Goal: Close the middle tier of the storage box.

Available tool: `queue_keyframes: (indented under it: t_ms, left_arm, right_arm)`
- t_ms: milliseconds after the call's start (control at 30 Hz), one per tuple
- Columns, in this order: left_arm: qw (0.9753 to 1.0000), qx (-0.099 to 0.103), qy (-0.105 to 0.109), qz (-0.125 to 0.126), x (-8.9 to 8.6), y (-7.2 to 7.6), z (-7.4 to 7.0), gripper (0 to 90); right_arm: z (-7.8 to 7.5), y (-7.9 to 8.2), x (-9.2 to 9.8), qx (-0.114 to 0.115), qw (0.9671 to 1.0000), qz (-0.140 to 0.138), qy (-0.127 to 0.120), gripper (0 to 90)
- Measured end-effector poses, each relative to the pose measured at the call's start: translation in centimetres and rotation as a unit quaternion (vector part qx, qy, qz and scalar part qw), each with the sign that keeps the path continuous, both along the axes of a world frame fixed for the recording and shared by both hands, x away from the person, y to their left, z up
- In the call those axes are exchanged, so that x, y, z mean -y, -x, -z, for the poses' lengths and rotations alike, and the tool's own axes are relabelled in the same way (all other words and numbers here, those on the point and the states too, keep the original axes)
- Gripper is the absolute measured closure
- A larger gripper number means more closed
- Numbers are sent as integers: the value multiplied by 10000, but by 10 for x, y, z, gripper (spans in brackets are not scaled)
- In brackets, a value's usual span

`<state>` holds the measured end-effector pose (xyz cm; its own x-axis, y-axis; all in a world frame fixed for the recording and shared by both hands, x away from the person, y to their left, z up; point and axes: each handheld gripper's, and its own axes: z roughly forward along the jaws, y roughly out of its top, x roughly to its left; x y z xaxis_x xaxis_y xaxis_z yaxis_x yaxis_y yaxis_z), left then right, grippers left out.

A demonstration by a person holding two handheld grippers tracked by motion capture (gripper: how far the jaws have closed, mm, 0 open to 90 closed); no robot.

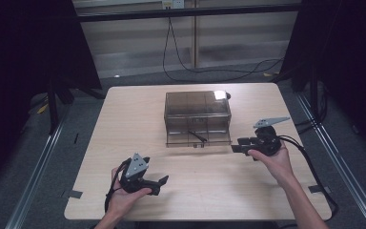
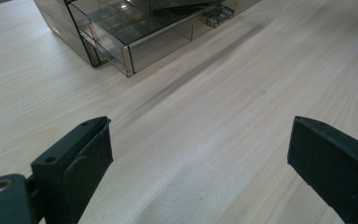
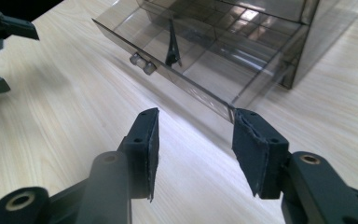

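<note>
The smoky drawer box (image 2: 135, 32) ran off the top edge of the left gripper view, its upper part cut away. In the right gripper view the box (image 3: 242, 42) was clipped at the top too. A thin dark item (image 3: 172, 46) stood in the open drawer (too slim and shadowed to identify). The left gripper (image 3: 0, 42) was cropped by the left edge.

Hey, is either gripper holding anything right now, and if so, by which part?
Nothing is held. The left gripper and the right gripper both have their jaws open over bare table, the right one close to the corner of the open drawer.
</note>
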<state>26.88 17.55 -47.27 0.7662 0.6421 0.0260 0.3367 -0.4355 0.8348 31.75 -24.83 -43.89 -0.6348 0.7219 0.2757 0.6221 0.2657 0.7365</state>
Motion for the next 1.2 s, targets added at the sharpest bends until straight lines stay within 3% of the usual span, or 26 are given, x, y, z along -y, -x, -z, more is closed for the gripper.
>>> queue_keyframes:
  t_ms: [467, 567, 733, 1200]
  left_arm:
    - [9999, 36, -155, -35, 7, -1, 4, 61]
    - [9998, 97, -143, -94, 9, 0, 4, 60]
    - [9997, 28, -233, -39, 11, -1, 3, 64]
    - [10000, -20, -41, -18, 13, -1, 2, 98]
  right_arm:
    - [9, 31, 26, 221, 9993, 276, -110, 495]
    - [14, 36, 29, 175, 9993, 328, -87, 485]
    - [17, 42, 30, 168, 9990, 405, -76, 454]
    - [23, 69, 39, 184, 9985, 507, -10, 433]
